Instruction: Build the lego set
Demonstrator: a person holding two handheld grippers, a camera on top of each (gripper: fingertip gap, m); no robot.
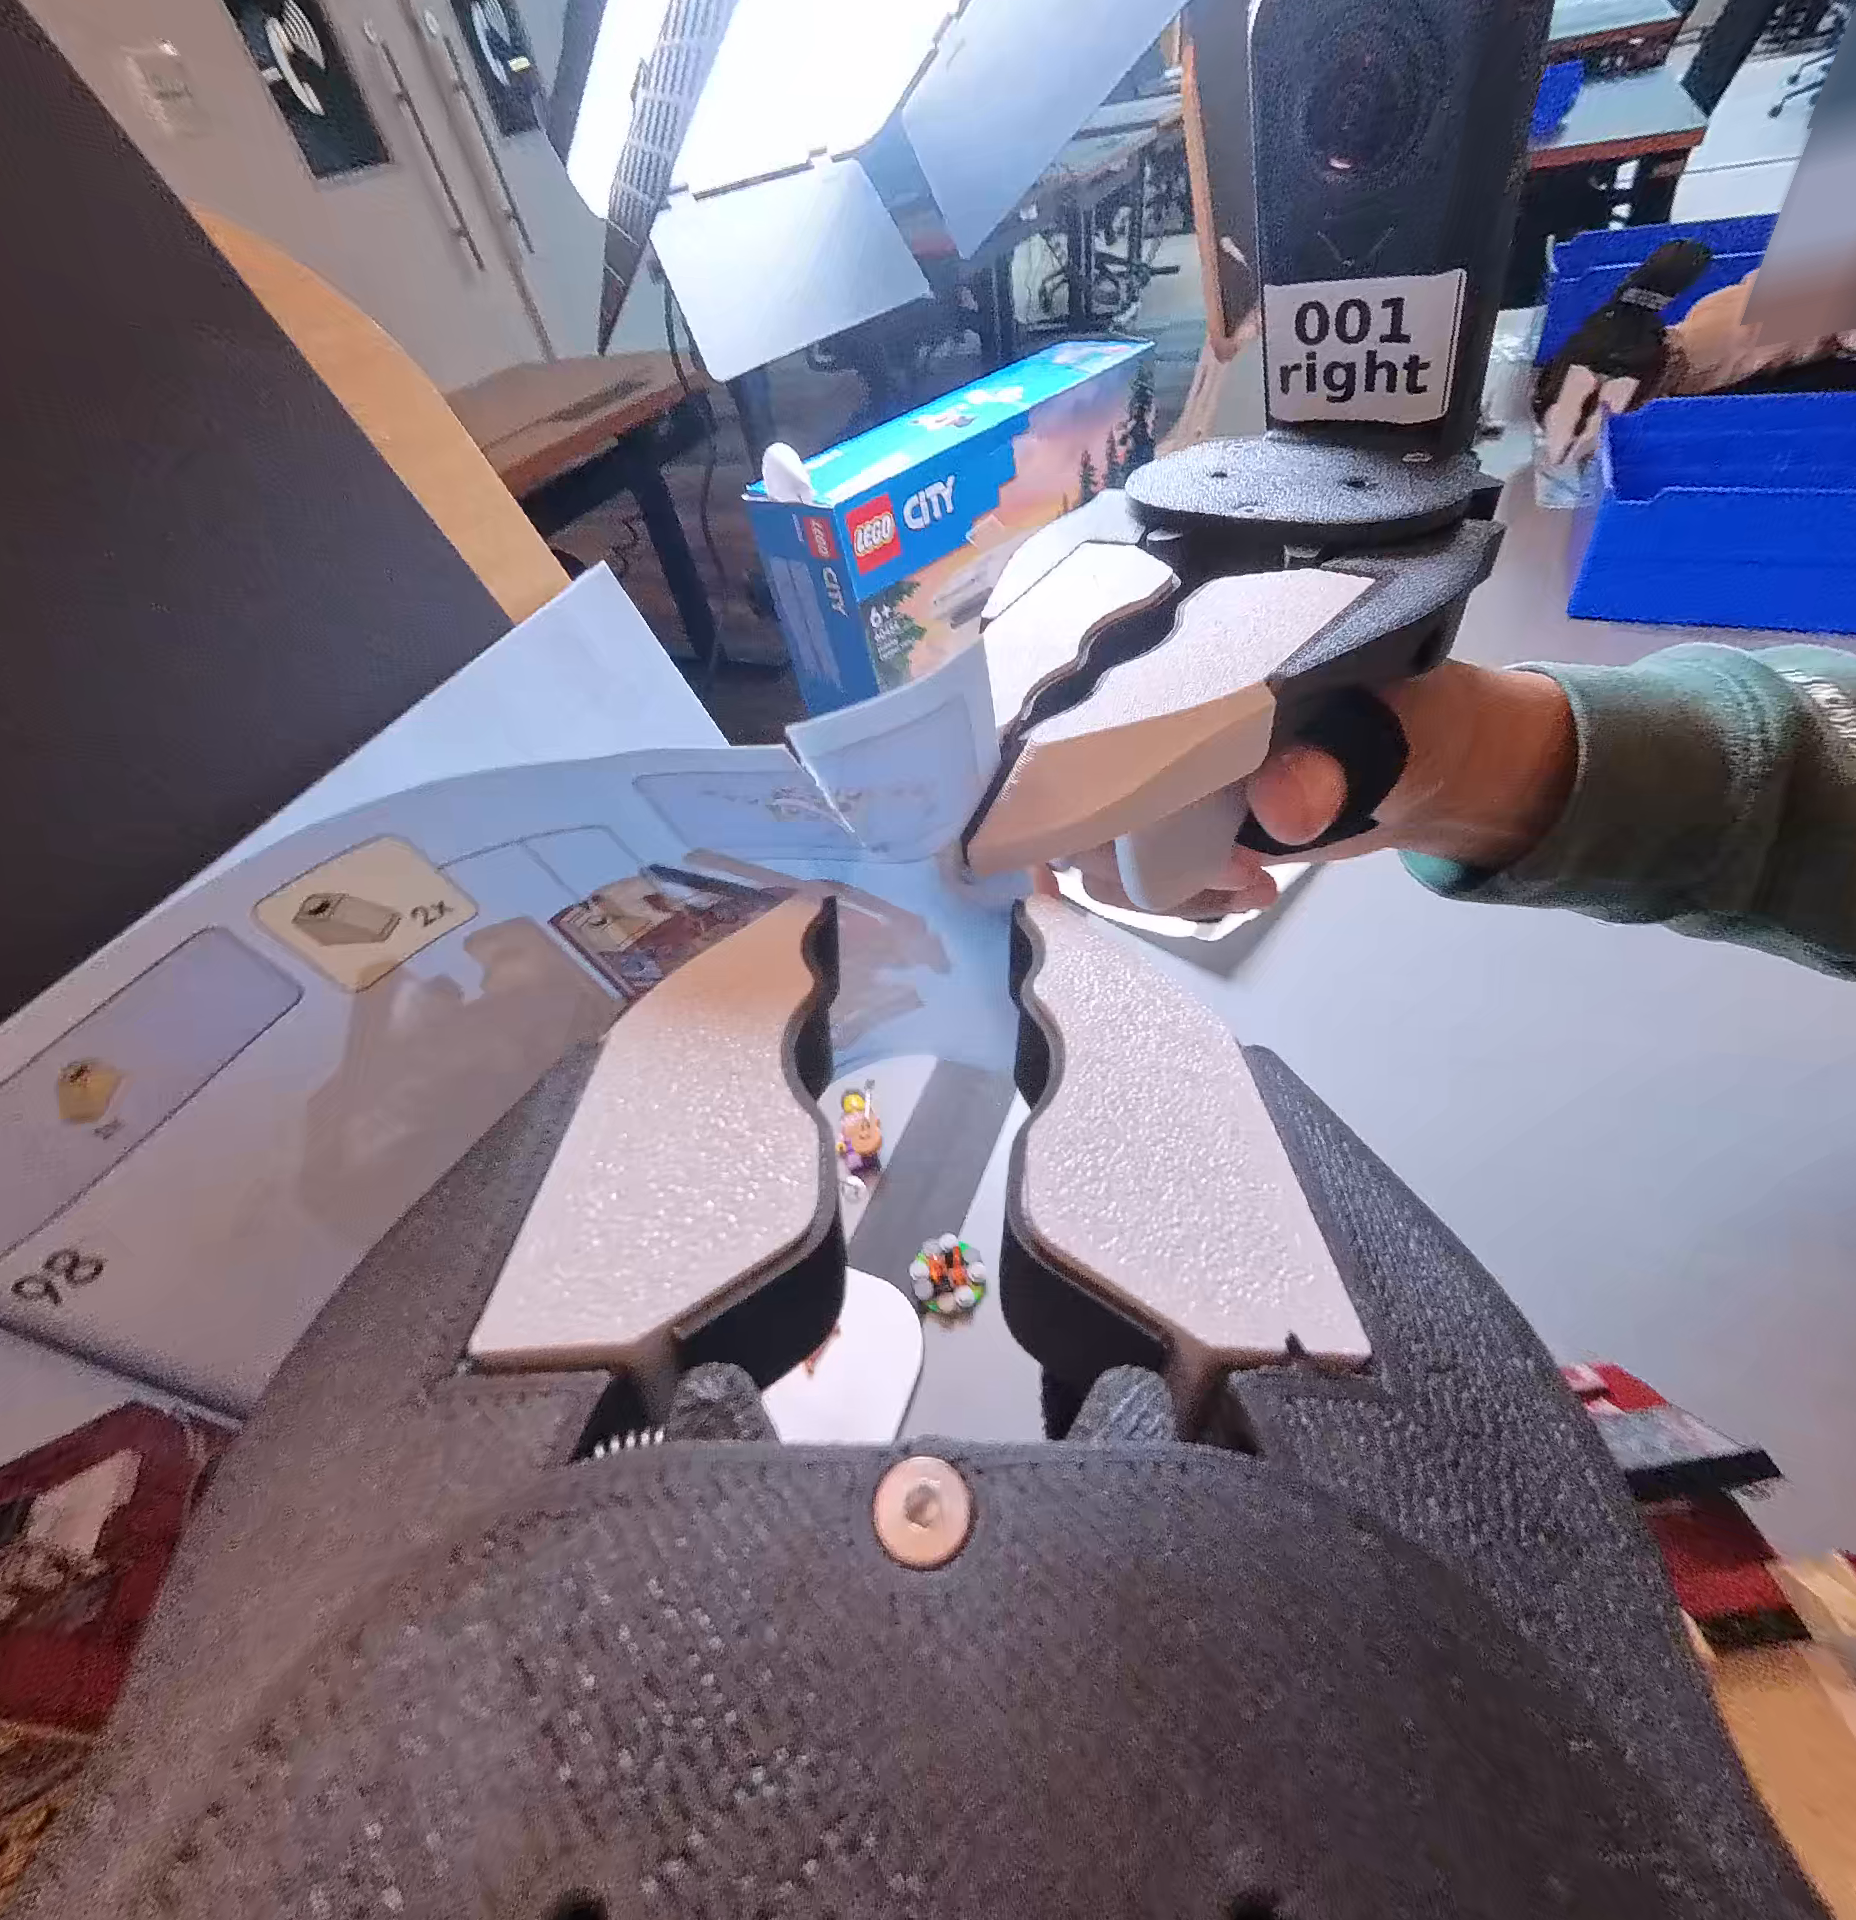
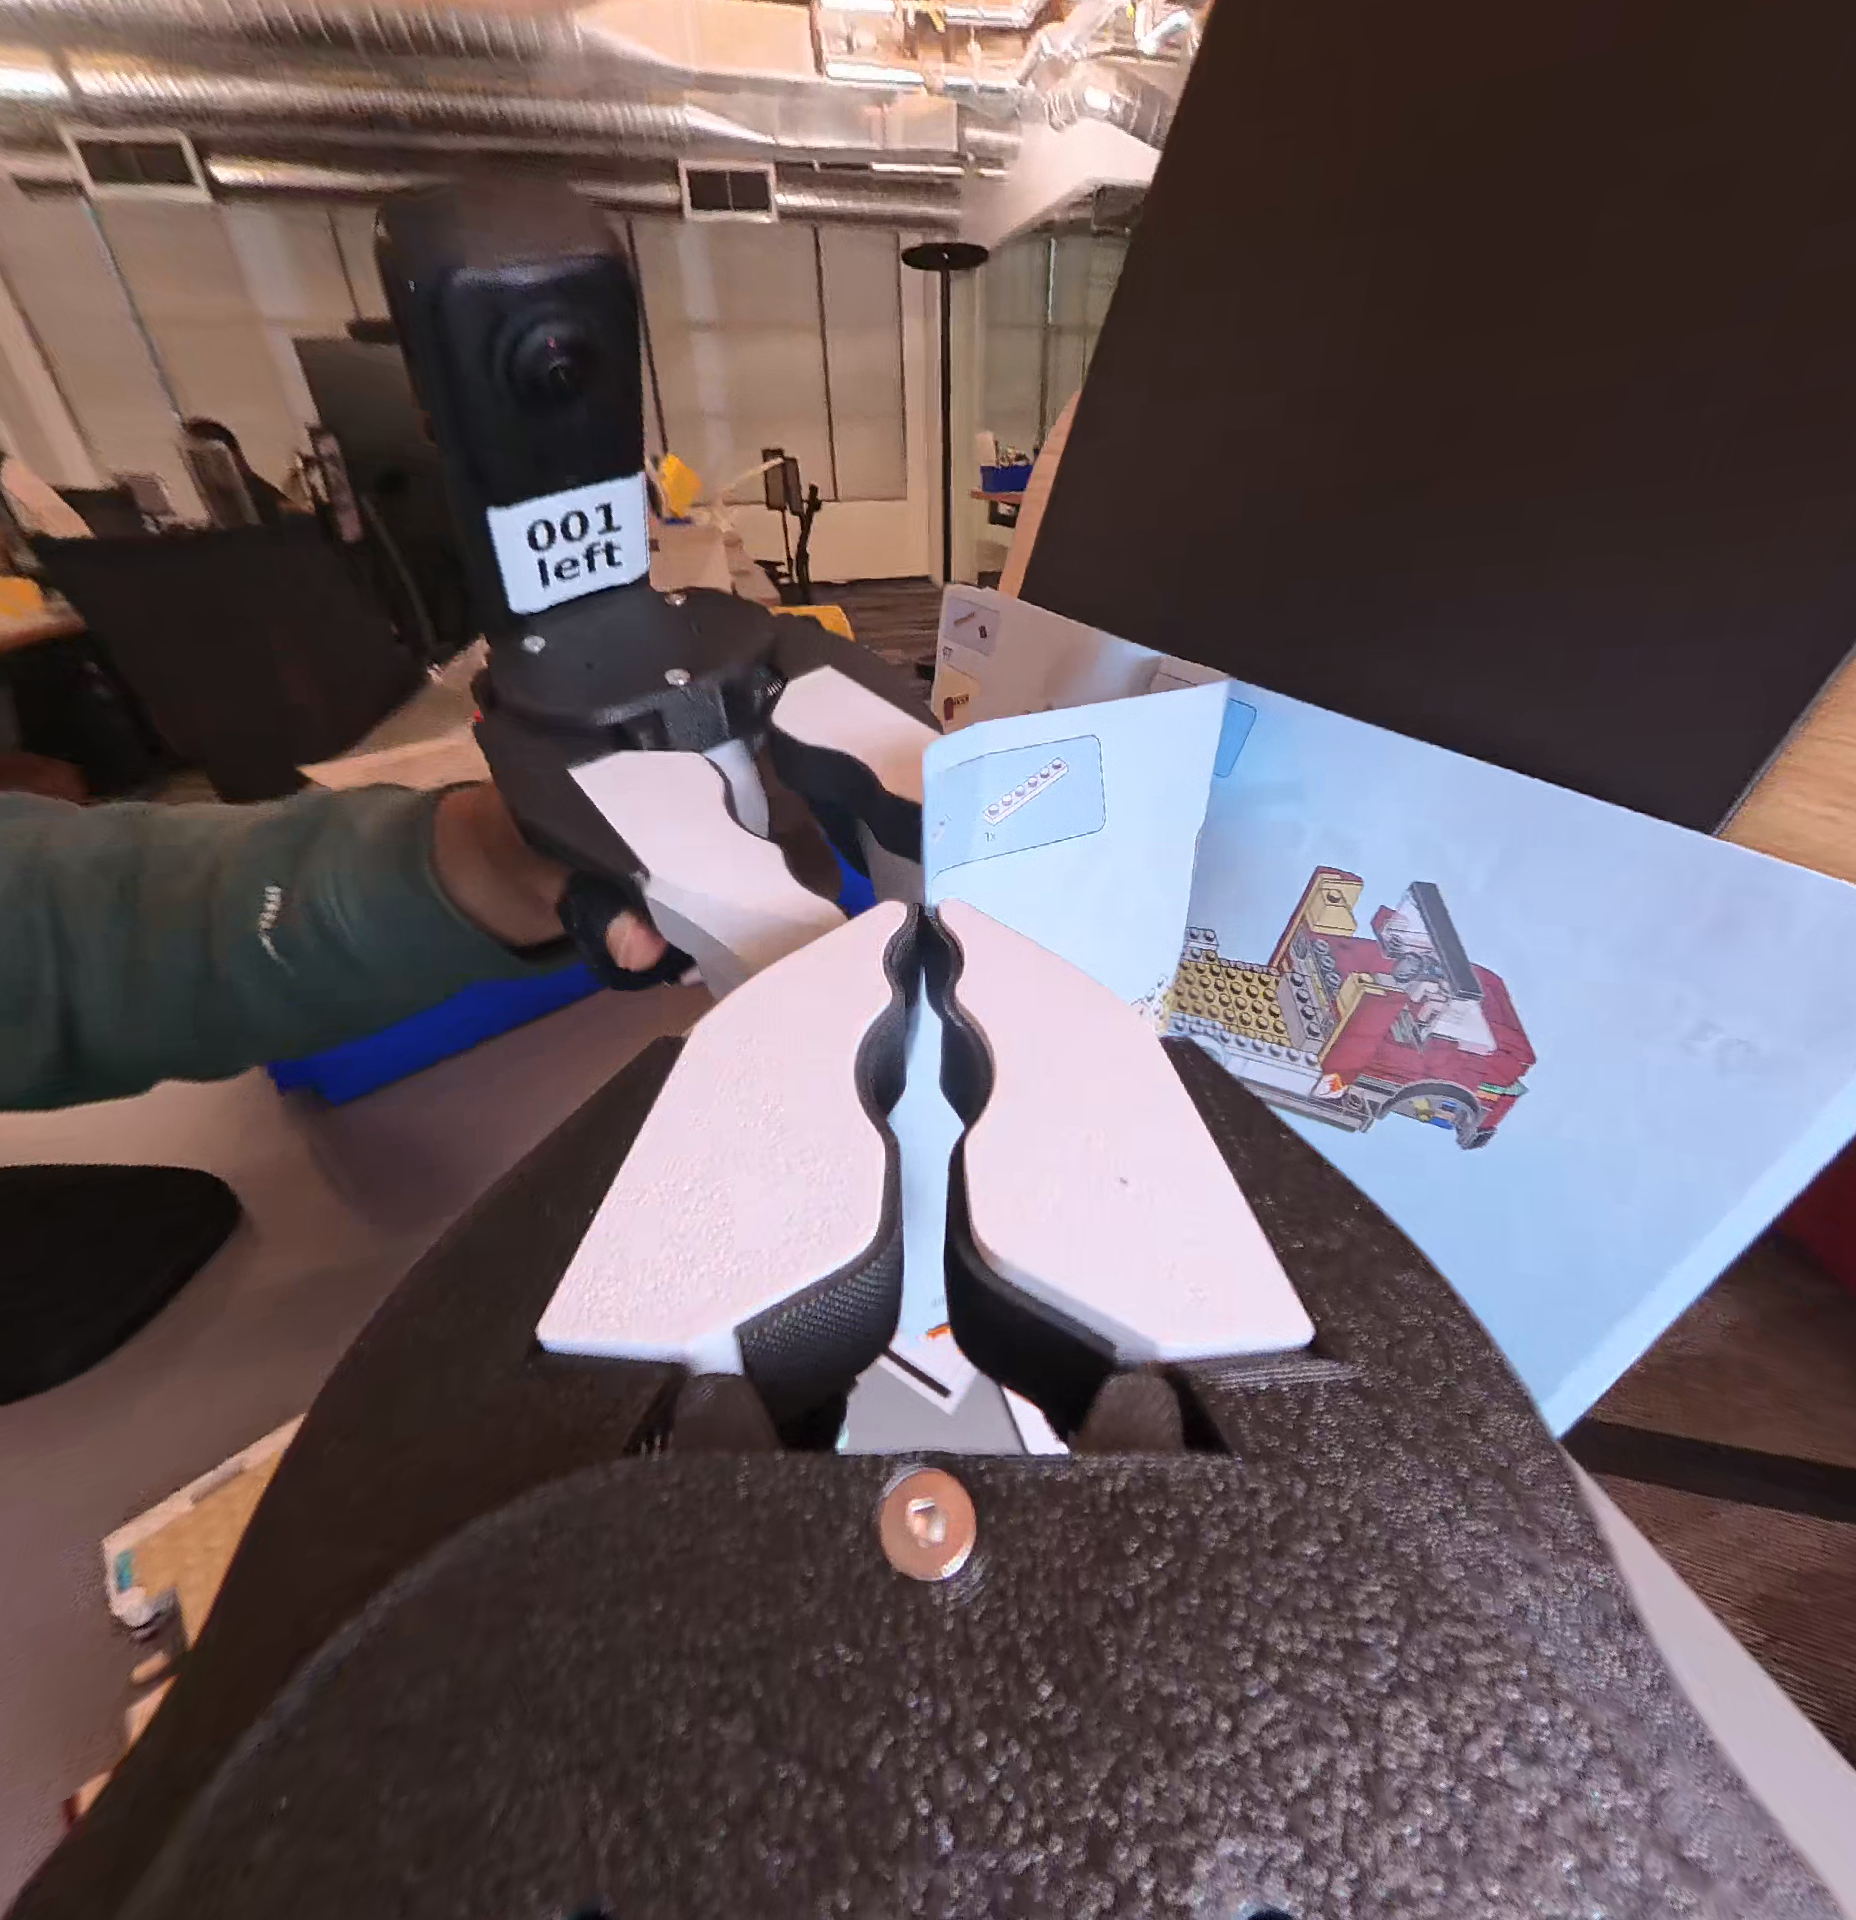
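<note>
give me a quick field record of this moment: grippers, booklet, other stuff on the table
left gripper: open, holding nothing, tips just over the booklet
right gripper: shut on a page of the booklet
instruction booklet: open, one page lifted, red truck drawing showing
minifigure: standing on the table below the left gripper
small round build: on the table near the minifigure
set box: blue, upright, behind the booklet
stage: page being turned, no bricks held
</note>
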